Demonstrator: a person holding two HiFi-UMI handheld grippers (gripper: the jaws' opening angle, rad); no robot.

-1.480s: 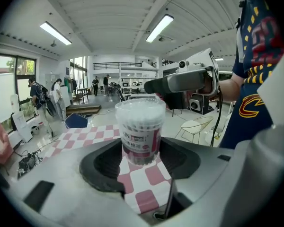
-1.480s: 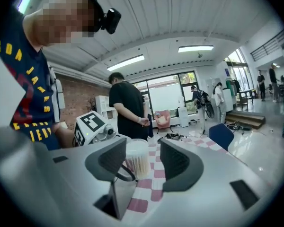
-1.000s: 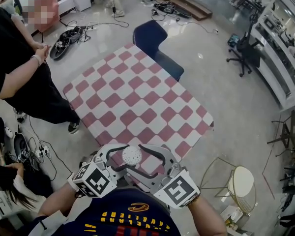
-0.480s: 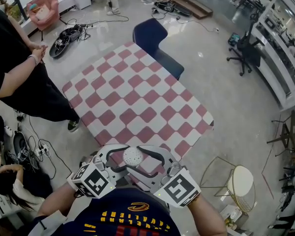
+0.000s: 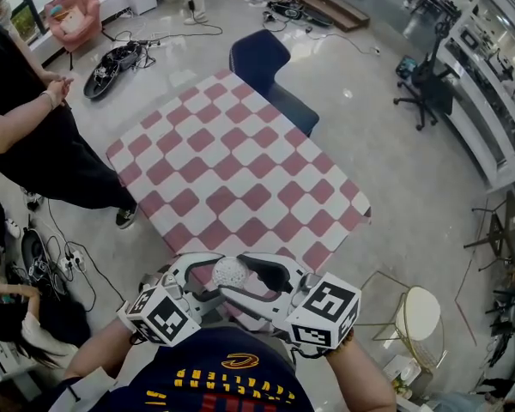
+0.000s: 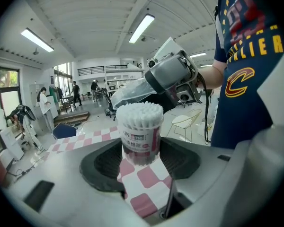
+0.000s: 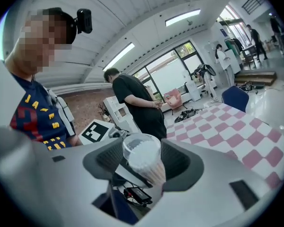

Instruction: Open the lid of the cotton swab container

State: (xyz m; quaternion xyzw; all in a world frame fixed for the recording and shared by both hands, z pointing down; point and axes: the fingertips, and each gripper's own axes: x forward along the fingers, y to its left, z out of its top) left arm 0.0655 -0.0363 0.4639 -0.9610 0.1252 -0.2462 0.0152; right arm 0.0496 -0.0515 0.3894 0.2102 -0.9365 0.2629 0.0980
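Note:
The cotton swab container [image 5: 230,270] is a clear cylinder packed with white swabs, held in the air over the near edge of the checked table [image 5: 232,170]. My left gripper [image 5: 215,275] is shut on its labelled body [image 6: 141,136], with the pads against both sides. From the opposite side my right gripper [image 5: 247,275] is shut on the clear lid [image 7: 141,150], which fills the space between its pads. In the left gripper view the right gripper's grey body [image 6: 173,77] sits just behind the swab tops. The right gripper view shows the left gripper's marker cube [image 7: 95,131] behind the lid.
A person in black [image 5: 26,136] stands by the table's left side. At the table's far end is a blue chair [image 5: 262,63]. A white stool [image 5: 422,316] stands at the right, an office chair [image 5: 425,80] is farther off, and cables [image 5: 112,63] lie on the floor.
My right gripper has rolled, so its marker cube now sits higher and more upright, and its jaws have drawn in onto the lid. The left gripper and container have stayed in place.

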